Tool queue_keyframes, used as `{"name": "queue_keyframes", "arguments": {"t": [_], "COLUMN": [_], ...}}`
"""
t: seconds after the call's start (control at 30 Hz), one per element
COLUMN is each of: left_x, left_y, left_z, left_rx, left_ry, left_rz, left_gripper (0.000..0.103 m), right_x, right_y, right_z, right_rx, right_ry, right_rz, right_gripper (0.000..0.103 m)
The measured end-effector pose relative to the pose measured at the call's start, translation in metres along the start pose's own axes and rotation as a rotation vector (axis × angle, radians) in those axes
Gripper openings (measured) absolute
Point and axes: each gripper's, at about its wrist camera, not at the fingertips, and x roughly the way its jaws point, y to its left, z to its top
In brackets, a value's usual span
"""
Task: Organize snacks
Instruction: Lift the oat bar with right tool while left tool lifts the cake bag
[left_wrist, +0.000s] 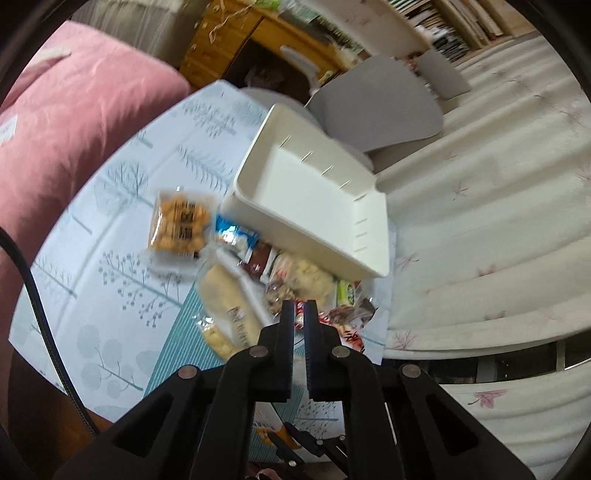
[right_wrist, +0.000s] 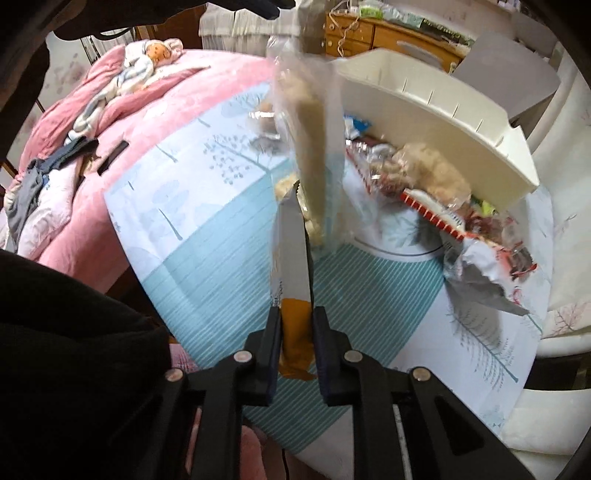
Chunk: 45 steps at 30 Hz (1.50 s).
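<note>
My left gripper (left_wrist: 300, 308) is shut, high above a heap of snack packets (left_wrist: 295, 280) on the tree-print cloth. In the right wrist view a clear biscuit packet (right_wrist: 306, 147) hangs in the air from above the frame, so the left jaws pinch its top edge. My right gripper (right_wrist: 297, 310) is shut on the orange end of a silver packet (right_wrist: 293, 328), lifted off the cloth. An empty white bin (left_wrist: 314, 192) stands just behind the heap; its slotted wall (right_wrist: 443, 110) shows in the right view. A packet of orange crackers (left_wrist: 181, 225) lies apart to the left.
The cloth-covered table (left_wrist: 122, 258) ends close below the grippers. A pink quilt (left_wrist: 74, 122) lies to the left and a grey chair (left_wrist: 384, 107) stands behind the bin. A black cable (left_wrist: 37, 295) hangs at the left. A dark sleeve (right_wrist: 74, 350) fills the lower left.
</note>
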Motion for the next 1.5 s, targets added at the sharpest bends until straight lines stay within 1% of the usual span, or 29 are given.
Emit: {"name": "queue_keyframes", "arguments": {"t": [0.07, 0.13, 0.2, 0.23, 0.27, 0.3, 0.37, 0.43, 0.47, 0.5, 0.57, 0.67, 0.77, 0.87, 0.97, 1.03, 1.13, 1.27, 1.5], "left_x": [-0.007, -0.009, -0.008, -0.004, 0.000, 0.004, 0.014, 0.023, 0.027, 0.029, 0.033, 0.038, 0.046, 0.059, 0.068, 0.075, 0.086, 0.104, 0.135], "left_y": [-0.004, -0.005, 0.000, 0.006, 0.013, 0.019, 0.034, 0.046, 0.050, 0.053, 0.059, 0.065, 0.074, 0.090, 0.105, 0.113, 0.122, 0.134, 0.133], "left_z": [0.000, -0.001, -0.005, -0.009, -0.011, -0.014, -0.021, -0.028, -0.030, -0.032, -0.035, -0.037, -0.037, -0.038, -0.039, -0.038, -0.036, -0.034, -0.028], "left_rx": [0.021, 0.032, 0.035, 0.024, 0.010, -0.005, -0.044, -0.065, -0.073, -0.081, -0.101, -0.130, -0.183, -0.272, -0.325, -0.332, -0.335, -0.349, -0.302], "left_ry": [-0.012, -0.013, 0.002, 0.025, 0.047, 0.070, 0.118, 0.148, 0.159, 0.165, 0.164, 0.152, 0.148, 0.168, 0.183, 0.197, 0.217, 0.252, 0.315], "left_rz": [0.005, 0.028, 0.064, 0.086, 0.103, 0.114, 0.136, 0.155, 0.165, 0.169, 0.166, 0.169, 0.172, 0.187, 0.218, 0.252, 0.282, 0.307, 0.354], "left_gripper": [0.003, 0.003, 0.005, 0.008, 0.013, 0.016, 0.026, 0.031, 0.037, 0.042, 0.061, 0.075, 0.086, 0.088, 0.090, 0.092, 0.093, 0.100, 0.100], "right_x": [-0.010, -0.019, -0.029, -0.032, -0.035, -0.037, -0.041, -0.044, -0.045, -0.045, -0.046, -0.046, -0.045, -0.042, -0.039, -0.036, -0.031, -0.022, -0.009], "right_y": [-0.003, -0.006, -0.012, -0.013, -0.015, -0.015, -0.020, -0.025, -0.027, -0.029, -0.032, -0.035, -0.037, -0.040, -0.045, -0.048, -0.052, -0.058, -0.064], "right_z": [0.000, 0.002, 0.001, 0.002, 0.001, 0.001, -0.001, -0.005, -0.005, -0.007, -0.011, -0.014, -0.016, -0.015, -0.014, -0.013, -0.013, -0.010, -0.001], "right_rx": [0.006, 0.022, 0.038, 0.046, 0.058, 0.070, 0.098, 0.125, 0.134, 0.145, 0.162, 0.173, 0.176, 0.179, 0.187, 0.190, 0.187, 0.184, 0.170], "right_ry": [-0.018, -0.035, -0.056, -0.062, -0.068, -0.073, -0.079, -0.080, -0.077, -0.073, -0.069, -0.065, -0.056, -0.043, -0.023, -0.011, 0.006, 0.026, 0.056], "right_rz": [0.013, 0.031, 0.036, 0.033, 0.028, 0.023, 0.007, -0.013, -0.019, -0.027, -0.032, -0.029, -0.026, -0.021, -0.026, -0.020, -0.009, 0.008, 0.024], "right_gripper": [0.016, 0.016, 0.016, 0.016, 0.016, 0.016, 0.016, 0.016, 0.016, 0.016, 0.016, 0.016, 0.016, 0.016, 0.016, 0.016, 0.016, 0.016, 0.016]}}
